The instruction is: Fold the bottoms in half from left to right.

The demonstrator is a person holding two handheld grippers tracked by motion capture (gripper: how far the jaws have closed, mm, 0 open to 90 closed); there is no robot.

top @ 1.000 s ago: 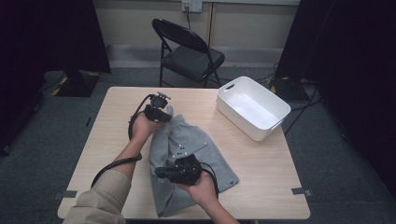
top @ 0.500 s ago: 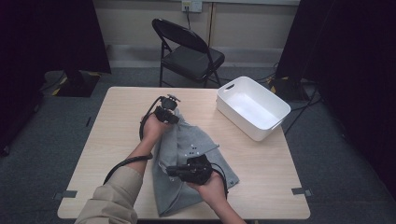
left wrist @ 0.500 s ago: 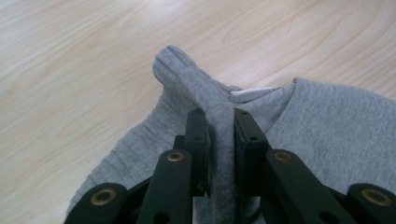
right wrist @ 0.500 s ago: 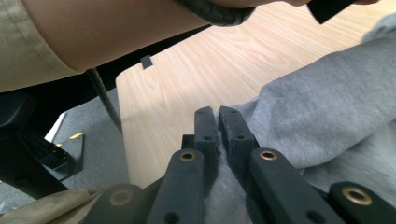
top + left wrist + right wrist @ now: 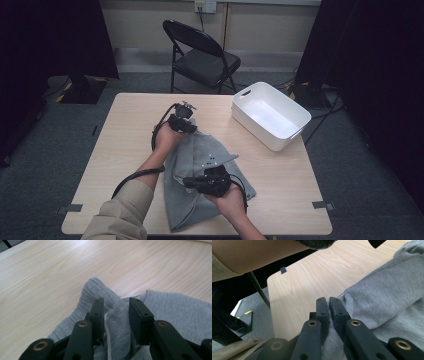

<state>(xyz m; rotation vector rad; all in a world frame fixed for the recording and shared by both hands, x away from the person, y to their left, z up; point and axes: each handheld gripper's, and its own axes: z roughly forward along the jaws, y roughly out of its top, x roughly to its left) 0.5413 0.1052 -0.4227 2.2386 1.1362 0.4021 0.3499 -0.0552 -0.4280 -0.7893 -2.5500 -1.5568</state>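
Observation:
A grey garment [image 5: 200,155] lies crumpled on the wooden table [image 5: 130,130]. At the garment's far end my left gripper [image 5: 188,130] points down. In the left gripper view its jaws have just been opening, and my left gripper [image 5: 116,306] stands open with a loose fold of the grey garment [image 5: 117,322] rising between the pads. Near the front, my right gripper [image 5: 187,181] points left along the cloth. In the right gripper view, my right gripper [image 5: 329,303] is shut on a thin edge of the grey garment [image 5: 387,285].
A white bin [image 5: 260,131] stands at the table's back right with nothing inside. Behind the table is a black folding chair [image 5: 205,60]. Bare wood [image 5: 50,277] lies left of the garment. A sleeve [image 5: 120,215] and trailing cable cross the front left.
Both hands have shifted a little to the right, drawing the garment with them. The left jaws have parted around the fold; the right jaws stay closed on the cloth.

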